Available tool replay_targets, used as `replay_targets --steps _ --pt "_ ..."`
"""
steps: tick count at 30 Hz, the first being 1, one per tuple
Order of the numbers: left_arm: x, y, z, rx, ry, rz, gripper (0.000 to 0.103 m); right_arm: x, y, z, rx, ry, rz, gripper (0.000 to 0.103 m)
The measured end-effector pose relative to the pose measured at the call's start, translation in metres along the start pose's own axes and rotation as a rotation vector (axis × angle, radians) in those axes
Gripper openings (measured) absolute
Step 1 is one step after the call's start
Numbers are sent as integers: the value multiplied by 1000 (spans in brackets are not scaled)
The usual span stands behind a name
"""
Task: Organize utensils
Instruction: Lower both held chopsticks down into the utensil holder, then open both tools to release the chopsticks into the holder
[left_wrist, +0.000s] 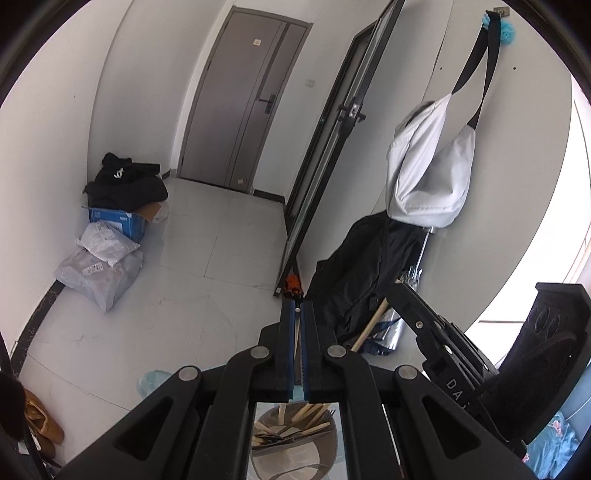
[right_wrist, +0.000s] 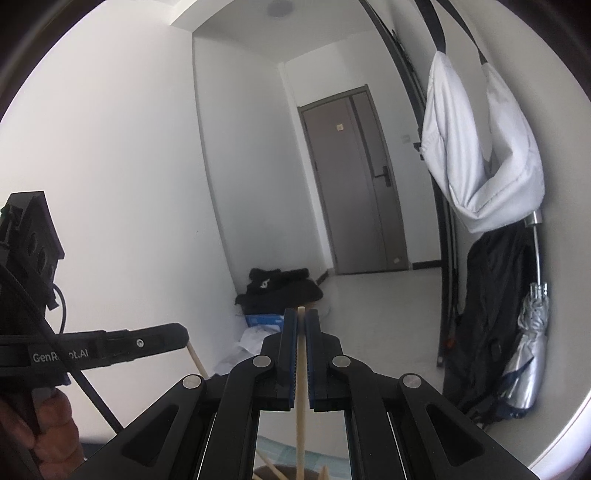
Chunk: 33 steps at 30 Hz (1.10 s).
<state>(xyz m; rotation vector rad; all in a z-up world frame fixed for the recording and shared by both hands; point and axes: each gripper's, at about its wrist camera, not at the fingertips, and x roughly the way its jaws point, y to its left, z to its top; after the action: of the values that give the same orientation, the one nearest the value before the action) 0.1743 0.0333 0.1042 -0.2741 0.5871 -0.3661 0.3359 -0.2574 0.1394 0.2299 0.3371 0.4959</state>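
Observation:
In the left wrist view my left gripper (left_wrist: 298, 308) is shut on a thin pale wooden handle (left_wrist: 296, 343) of a utensil that runs down between the blue pads. Below it a round bowl (left_wrist: 325, 448) holds several wooden utensils (left_wrist: 306, 415). My right gripper (right_wrist: 301, 315) is shut on a pale wooden stick (right_wrist: 301, 387) that stands up between its pads and runs down toward the bowl (right_wrist: 273, 474). The right gripper also shows in the left wrist view (left_wrist: 436, 332) at the right, with a wooden handle (left_wrist: 369, 326) under it. The left gripper shows in the right wrist view (right_wrist: 147, 341) at the left.
A grey door (left_wrist: 240, 99) stands at the far end of a tiled floor (left_wrist: 192, 266). Black clothes, a blue box (left_wrist: 118, 221) and plastic bags (left_wrist: 99, 269) lie at the left wall. A white bag (left_wrist: 432, 166), a black bag (left_wrist: 354, 280) and a folded umbrella (right_wrist: 528, 350) are at the right wall.

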Motion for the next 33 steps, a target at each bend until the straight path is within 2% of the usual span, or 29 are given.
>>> replay_targets --steps 4,8,13,20,24,27,30,31,32,33 --pt "7 5 -11 -1 27 -12 0 6 0 -13 -9 16 20 4" --pt "8 -2 -19 47 39 -2 0 7 3 -29 -44 42 39 4" --pt "8 -8 -32 97 62 -26 0 10 8 -49 -111 97 71 4" --pt "14 -2 -48 72 115 -63 0 14 6 -72 -120 199 85 4" --pt "20 1 -53 51 160 -67 0 14 1 -80 -103 249 87 7" --pt "19 3 -57 50 181 -42 2 11 -2 -84 -79 286 93 9" --pt "9 2 -60 45 162 -11 14 1 -8 -84 -62 293 89 12" --pt "2 1 -60 38 141 -4 26 -4 -10 -83 -52 291 88 12" --pt "-4 1 -61 32 120 7 42 -10 -11 -83 -46 286 83 15" --pt "-9 0 -61 26 99 25 49 -17 -12 -84 -42 280 77 18"
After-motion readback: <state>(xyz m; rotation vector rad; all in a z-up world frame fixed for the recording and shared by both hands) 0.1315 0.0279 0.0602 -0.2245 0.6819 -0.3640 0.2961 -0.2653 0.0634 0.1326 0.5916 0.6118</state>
